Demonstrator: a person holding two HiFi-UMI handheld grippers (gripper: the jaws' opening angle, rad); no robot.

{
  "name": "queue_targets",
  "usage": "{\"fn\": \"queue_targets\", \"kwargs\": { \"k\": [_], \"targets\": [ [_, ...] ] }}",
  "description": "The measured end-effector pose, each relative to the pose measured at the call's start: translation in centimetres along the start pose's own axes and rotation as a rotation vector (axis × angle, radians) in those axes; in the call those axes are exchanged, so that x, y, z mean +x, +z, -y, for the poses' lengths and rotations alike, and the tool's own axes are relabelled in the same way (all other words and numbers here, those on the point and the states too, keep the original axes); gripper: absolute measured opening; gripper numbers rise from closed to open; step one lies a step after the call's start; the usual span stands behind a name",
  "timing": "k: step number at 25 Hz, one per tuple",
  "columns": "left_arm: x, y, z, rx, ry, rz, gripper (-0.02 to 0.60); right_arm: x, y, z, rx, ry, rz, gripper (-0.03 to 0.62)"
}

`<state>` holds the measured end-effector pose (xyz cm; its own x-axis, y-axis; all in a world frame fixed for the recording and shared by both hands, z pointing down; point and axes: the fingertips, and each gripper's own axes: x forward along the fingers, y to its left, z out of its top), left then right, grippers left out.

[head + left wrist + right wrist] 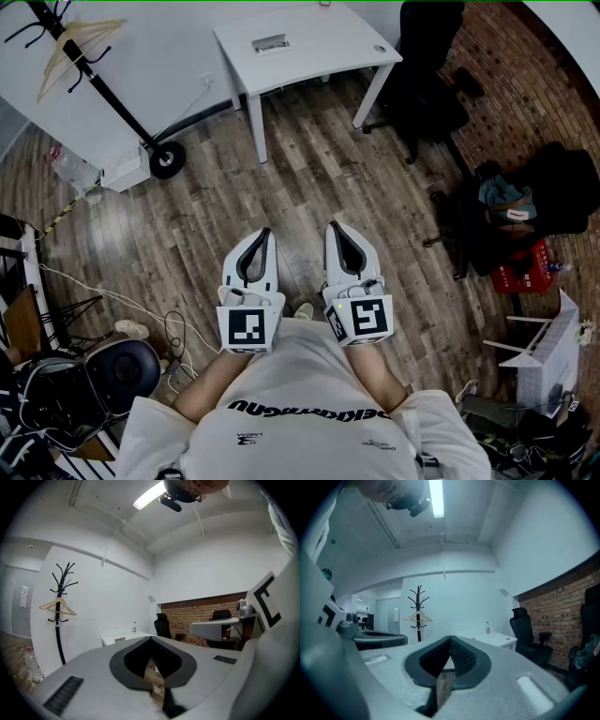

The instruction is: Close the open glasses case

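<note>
I hold both grippers side by side close to my chest, pointing forward over the wooden floor. My left gripper (262, 232) has its jaws closed together with nothing between them, and so does my right gripper (336, 227). In the left gripper view the left gripper's (151, 638) tips meet at a point; the right gripper's (450, 638) tips do the same in its own view. A small grey object (270, 43) lies on the white table (319, 58) ahead; I cannot tell whether it is the glasses case. No open case shows clearly in any view.
A coat stand (101, 86) with a wooden hanger stands at the left wall. A black office chair (427, 80) is right of the table. A dark chair with clothes (525, 211) and a red crate (523, 274) sit at the right. Cables (141, 314) lie at the lower left.
</note>
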<state>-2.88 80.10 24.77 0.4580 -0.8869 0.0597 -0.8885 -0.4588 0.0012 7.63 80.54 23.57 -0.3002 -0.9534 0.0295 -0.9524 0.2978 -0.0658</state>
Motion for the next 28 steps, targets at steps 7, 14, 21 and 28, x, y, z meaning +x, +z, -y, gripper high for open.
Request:
{"fn": "queue_targets", "kwargs": {
  "k": [7,14,21,28],
  "targets": [
    [0.1,-0.1,2.9,0.009,0.030,0.002,-0.003,-2.3,0.6,2.8,0.050,0.026,0.063,-0.002],
    [0.7,-1.7,4.5,-0.003,0.054,-0.046,-0.003,-3.0,-0.8,5.3,0.026,0.022,0.033,-0.002],
    [4.2,-2.2,4.0,0.040,0.051,-0.029,-0.003,-0.3,-0.5,8.3,0.028,-0.028,0.076,-0.002],
    [11.9,-2.8,-0.7,0.029,0.053,-0.041,-0.003,8.9,-1.3,9.9,0.028,0.010,0.043,-0.002]
  ]
}}
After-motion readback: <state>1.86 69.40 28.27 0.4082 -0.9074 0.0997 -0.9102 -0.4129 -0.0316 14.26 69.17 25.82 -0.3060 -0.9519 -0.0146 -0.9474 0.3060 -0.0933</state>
